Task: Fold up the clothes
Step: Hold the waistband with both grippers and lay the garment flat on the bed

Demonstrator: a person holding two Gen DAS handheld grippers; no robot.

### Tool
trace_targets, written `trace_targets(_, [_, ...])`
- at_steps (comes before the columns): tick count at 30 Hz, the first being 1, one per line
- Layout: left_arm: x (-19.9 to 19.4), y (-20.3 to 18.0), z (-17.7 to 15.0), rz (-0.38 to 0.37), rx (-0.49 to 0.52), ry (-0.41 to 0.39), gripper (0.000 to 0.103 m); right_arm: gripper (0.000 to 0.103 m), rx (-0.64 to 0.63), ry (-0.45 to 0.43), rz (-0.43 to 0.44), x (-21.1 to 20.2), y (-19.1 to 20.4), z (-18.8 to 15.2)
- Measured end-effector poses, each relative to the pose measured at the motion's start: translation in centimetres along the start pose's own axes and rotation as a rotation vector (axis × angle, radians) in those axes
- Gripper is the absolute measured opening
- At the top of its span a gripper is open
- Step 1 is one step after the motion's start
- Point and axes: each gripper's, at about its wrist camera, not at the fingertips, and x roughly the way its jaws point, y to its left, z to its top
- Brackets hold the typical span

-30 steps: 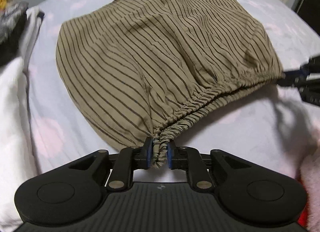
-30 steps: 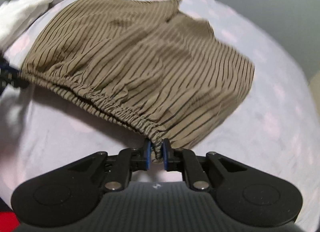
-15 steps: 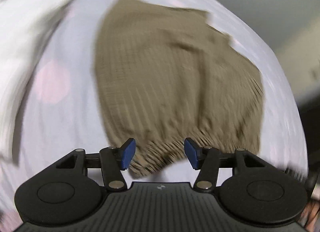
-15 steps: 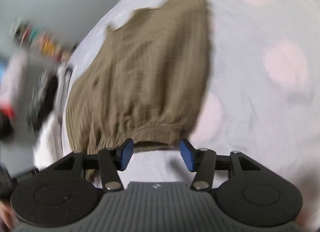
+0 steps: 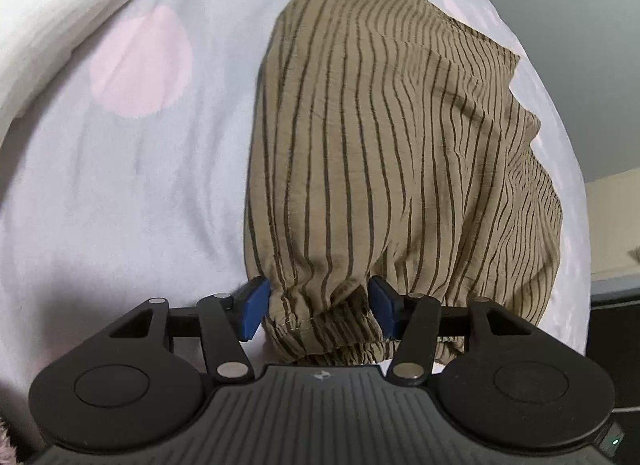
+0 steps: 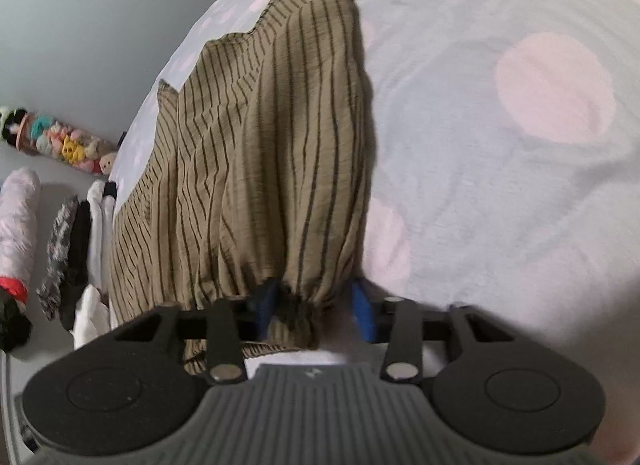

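The left gripper (image 5: pixel 318 311) and right gripper (image 6: pixel 316 311) are both sitting with jaws wide apart, gripping nothing, straddling the striped shorts' (image 5: pixel 400 153) gathered waistband at lower centre

Bare bedsheet (image 6: pixel 500 193) right of striped shorts (image 6: pixel 272 153) (clothes pile (image 6: pixel 76 249) crowds left).

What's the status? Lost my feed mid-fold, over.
Left tool open, straddling elastic waistband. Right tool open at the other waistband corner. Striped shorts flat on dotted bedsheet. Nothing in the way.
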Motion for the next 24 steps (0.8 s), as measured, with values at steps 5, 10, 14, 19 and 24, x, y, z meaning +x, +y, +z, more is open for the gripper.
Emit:
trace_targets(5, [-0.1, -0.4, -0.2, 0.014, 0.048, -0.018, 0.014, 0.012, -0.046, -0.011, -0.024, 0.4, 0.4, -0.3])
trace_targets(10, [-3.2, -2.3, -1.3, 0.017, 0.181, -0.109, 0.004, 0.009, -0.079, -0.063, -0.048, -1.6, 1.1, -0.8])
trace_targets(14, [-5.2, -3.3, -2.8, 0.050, 0.234, -0.089, 0.003, 0.008, -0.084, -0.100, -0.072, -4.8, 1.7, -1.5])
trace_targets(19, [-5.1, -2.4, -4.9, 0.131, 0.202, 0.015, 0.003, 0.008, -0.088, -0.077, -0.180, -8.2, 2.8, -3.3])
trace_targets(24, [-4.4, -2.2, -5.1, 0.198, 0.203, 0.076, 0.001, 0.008, -0.190, -0.025, -0.336, -8.0, 3.3, -5.3])
